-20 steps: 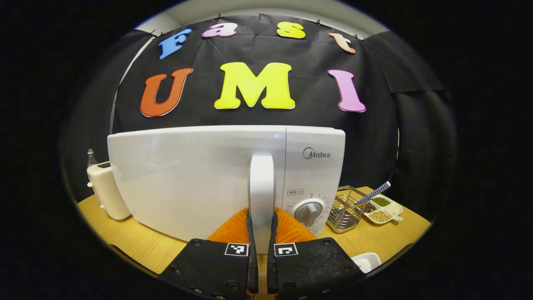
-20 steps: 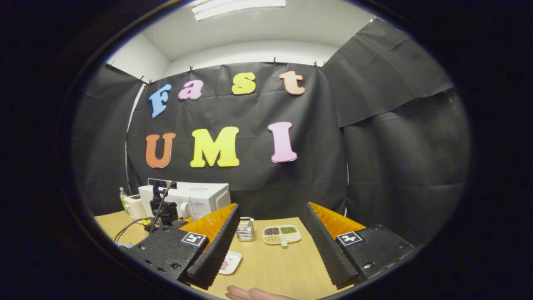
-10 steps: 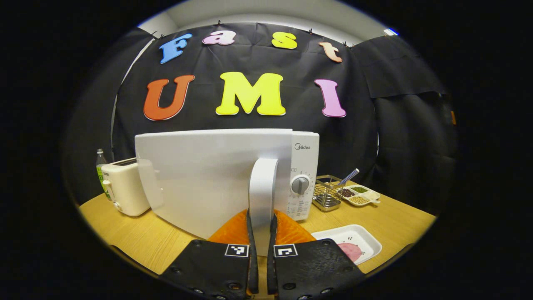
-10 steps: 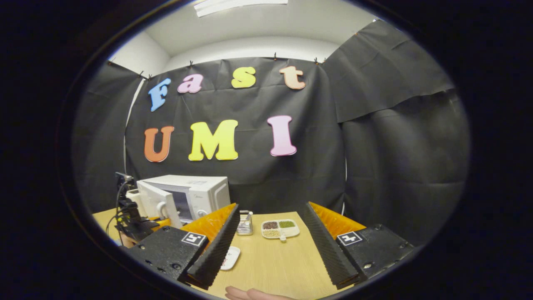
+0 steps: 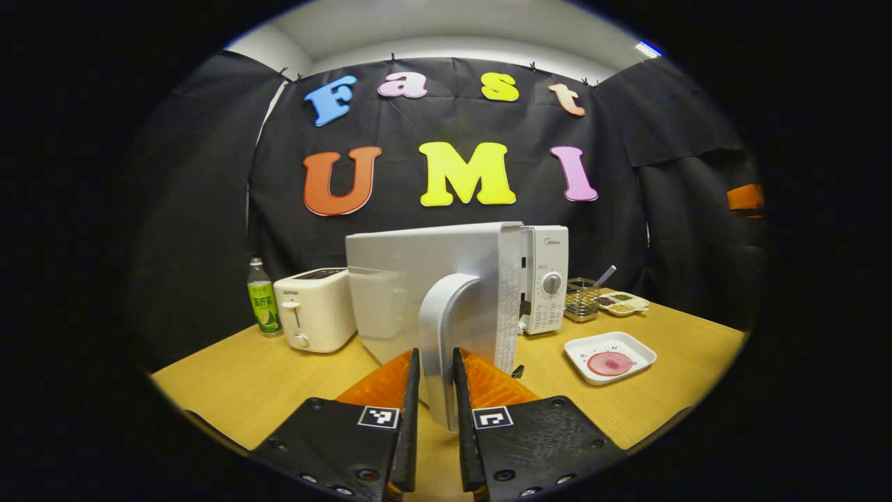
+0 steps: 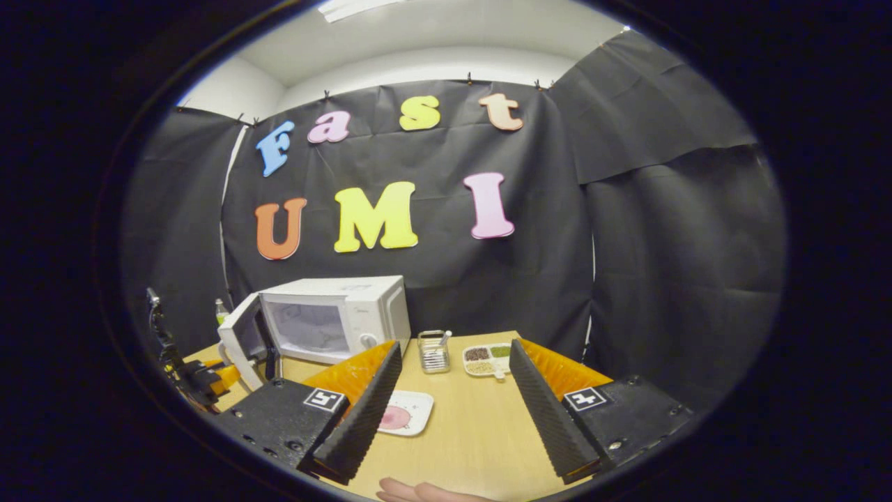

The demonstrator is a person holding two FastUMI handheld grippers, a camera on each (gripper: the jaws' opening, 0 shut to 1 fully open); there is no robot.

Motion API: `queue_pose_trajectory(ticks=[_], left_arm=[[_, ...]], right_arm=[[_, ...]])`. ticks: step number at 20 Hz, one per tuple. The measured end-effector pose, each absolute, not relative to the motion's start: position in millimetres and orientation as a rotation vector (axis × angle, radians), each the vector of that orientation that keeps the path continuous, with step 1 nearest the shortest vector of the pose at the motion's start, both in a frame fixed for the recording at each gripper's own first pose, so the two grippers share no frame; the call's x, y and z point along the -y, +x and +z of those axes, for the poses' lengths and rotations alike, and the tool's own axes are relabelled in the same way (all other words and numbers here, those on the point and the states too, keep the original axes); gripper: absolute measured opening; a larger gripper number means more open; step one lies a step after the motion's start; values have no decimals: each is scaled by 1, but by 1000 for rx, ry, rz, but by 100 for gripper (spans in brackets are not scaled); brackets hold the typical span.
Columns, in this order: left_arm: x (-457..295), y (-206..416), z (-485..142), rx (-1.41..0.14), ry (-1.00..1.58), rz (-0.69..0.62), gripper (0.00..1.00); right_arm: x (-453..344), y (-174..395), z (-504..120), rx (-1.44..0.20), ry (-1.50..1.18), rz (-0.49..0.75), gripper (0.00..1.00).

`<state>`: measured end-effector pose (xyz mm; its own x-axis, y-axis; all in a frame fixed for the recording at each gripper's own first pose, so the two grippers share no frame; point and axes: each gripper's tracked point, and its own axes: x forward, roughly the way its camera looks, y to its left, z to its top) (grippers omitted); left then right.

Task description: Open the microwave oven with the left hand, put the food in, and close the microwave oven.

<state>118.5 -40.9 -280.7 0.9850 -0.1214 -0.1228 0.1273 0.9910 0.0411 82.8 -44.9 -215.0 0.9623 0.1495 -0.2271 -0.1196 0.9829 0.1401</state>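
Note:
The white microwave [image 6: 348,314] stands at the back of the wooden table with its door [image 5: 425,279] swung wide open. My left gripper [image 5: 432,390] is shut on the door's upright white handle [image 5: 446,328], one finger on each side. In the right gripper view, the left gripper [image 6: 202,376] sits at the open door [image 6: 244,335], and the lit cavity shows. The food is a pink round slice [image 5: 608,363] on a white square plate [image 5: 641,352], right of the microwave. My right gripper [image 6: 454,348] hovers open above the table, with the plate [image 6: 418,404] beside its left finger.
A cream toaster [image 5: 313,309] and a green-labelled bottle [image 5: 260,296] stand left of the microwave. A wire basket [image 5: 582,298] and a divided dish of beans [image 5: 622,302] sit at its right. A hand [image 6: 425,492] shows at the bottom edge.
The microwave door has swung from shut to wide open, pulled by my left gripper on the handle. The plate with the food has come into full view. The right gripper stays open.

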Motion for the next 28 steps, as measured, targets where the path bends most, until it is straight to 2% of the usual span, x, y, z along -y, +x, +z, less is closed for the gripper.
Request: queue_pose_trajectory(ticks=[1, 2, 3, 4, 6, 8, 9, 10, 11, 15, 18, 25, 26, 27, 28], left_arm=[[27, 109, -279, -123, 50, -113, 29], [10, 98, -280, -135, 58, -89, 34], [-8, 87, -283, -155, 66, -65, 39], [-25, 77, -282, -173, 63, -41, 50], [-49, 58, -269, -188, 12, 14, 97], [-60, 43, -247, -165, -28, 45, 95], [-69, 36, -238, -169, -25, 72, 95], [-77, 30, -227, -162, -19, 90, 95], [-81, 25, -211, -140, -16, 99, 95], [-89, 21, -152, -85, -24, 126, 95], [-78, 28, -118, -21, -14, 98, 95], [-42, 53, -93, -15, 29, 80, 94], [-35, 56, -92, -23, 28, 73, 95], [-30, 58, -91, -23, 28, 65, 95], [-25, 60, -89, -17, 33, 58, 95]], right_arm=[[38, 82, -215, -249, 130, 146, 92], [30, 81, -217, -262, 129, 158, 99], [24, 81, -219, -276, 124, 167, 99], [18, 82, -219, -287, 114, 175, 92], [13, 88, -222, -297, 70, 165, 91], [7, 99, -231, -319, 20, 161, 92], [2, 103, -237, -344, 13, 172, 99], [-1, 108, -242, -366, 14, 179, 92], [-3, 114, -247, -393, 13, 182, 99], [-17, 133, -264, -456, -1, 215, 99], [-26, 147, -284, -529, -10, 240, 100], [-40, 177, -376, -872, -71, 333, 100], [-43, 179, -393, -937, -68, 344, 92], [-45, 178, -407, -1003, -58, 355, 98], [-49, 175, -418, -1070, -37, 372, 98]])
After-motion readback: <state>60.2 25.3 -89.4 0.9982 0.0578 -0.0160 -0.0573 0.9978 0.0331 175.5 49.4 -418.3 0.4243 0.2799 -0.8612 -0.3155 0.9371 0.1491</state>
